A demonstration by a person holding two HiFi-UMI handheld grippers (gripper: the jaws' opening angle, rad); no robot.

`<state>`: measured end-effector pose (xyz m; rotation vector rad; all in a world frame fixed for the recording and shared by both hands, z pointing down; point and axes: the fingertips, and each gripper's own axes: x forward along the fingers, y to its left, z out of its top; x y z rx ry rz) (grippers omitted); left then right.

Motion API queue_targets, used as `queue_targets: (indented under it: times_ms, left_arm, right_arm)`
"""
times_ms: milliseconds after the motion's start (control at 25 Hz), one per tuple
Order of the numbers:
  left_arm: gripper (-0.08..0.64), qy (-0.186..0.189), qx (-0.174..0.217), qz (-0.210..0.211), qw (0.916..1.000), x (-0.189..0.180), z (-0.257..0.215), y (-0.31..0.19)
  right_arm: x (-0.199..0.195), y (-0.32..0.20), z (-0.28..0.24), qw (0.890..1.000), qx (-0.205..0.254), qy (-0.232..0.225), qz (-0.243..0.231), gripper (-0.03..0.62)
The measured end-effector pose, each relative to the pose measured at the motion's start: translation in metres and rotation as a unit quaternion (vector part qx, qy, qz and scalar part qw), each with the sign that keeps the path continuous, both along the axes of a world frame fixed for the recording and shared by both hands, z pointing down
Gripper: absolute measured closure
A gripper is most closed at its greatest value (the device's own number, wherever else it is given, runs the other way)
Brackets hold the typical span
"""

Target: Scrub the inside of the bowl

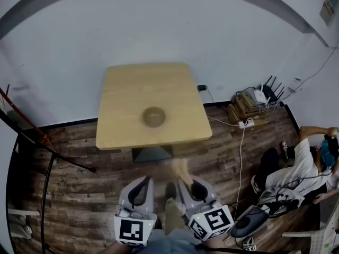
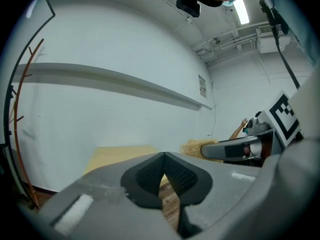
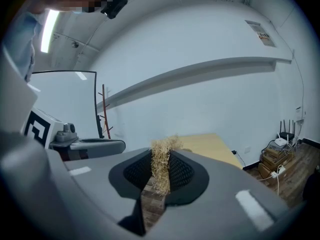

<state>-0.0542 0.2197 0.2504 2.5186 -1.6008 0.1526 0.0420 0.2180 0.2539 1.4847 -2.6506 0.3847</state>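
The fingers (image 3: 184, 173) of the right gripper (image 3: 161, 170) were clamped on a tuft of straw-coloured scrubbing fibre (image 3: 161, 156), which stuck out past their tips. The left gripper (image 2: 164, 174) had its fingers pressed together with nothing between them. The bowl (image 1: 154, 116) sat upright near the middle of the pale wooden surface (image 1: 124, 83), well apart from both grippers, which hung low over the plank floor (image 1: 90, 189). Scrubbing had not yet begun. To do it well, the left gripper would likely need to open and steady the rim while the fibre swept round the inner wall. The bowl stood away from every edge, with bare surface around it. A seated person (image 1: 299, 168) and cables (image 1: 249, 121) lay off to the right.
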Motion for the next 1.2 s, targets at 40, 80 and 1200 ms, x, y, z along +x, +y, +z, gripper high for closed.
queue_targets:
  times_ms: [40, 80, 1200]
  left_arm:
    - [0.54, -0.004, -0.004, -0.003, 1.0, -0.001, 0.003, -0.008]
    - [0.54, -0.008, -0.008, -0.008, 0.9999, -0.002, 0.005, -0.018]
    - [0.54, -0.058, 0.004, -0.124, 0.9906, -0.014, -0.02, -0.228]
  right_arm:
    - [-0.001, -0.009, 0.003, 1.0, -0.001, 0.001, -0.004, 0.525]
    - [-0.002, -0.02, 0.005, 1.0, -0.002, 0.002, -0.009, 0.525]
    - [-0.018, -0.26, -0.018, 0.99, 0.017, -0.024, -0.14, 0.525]
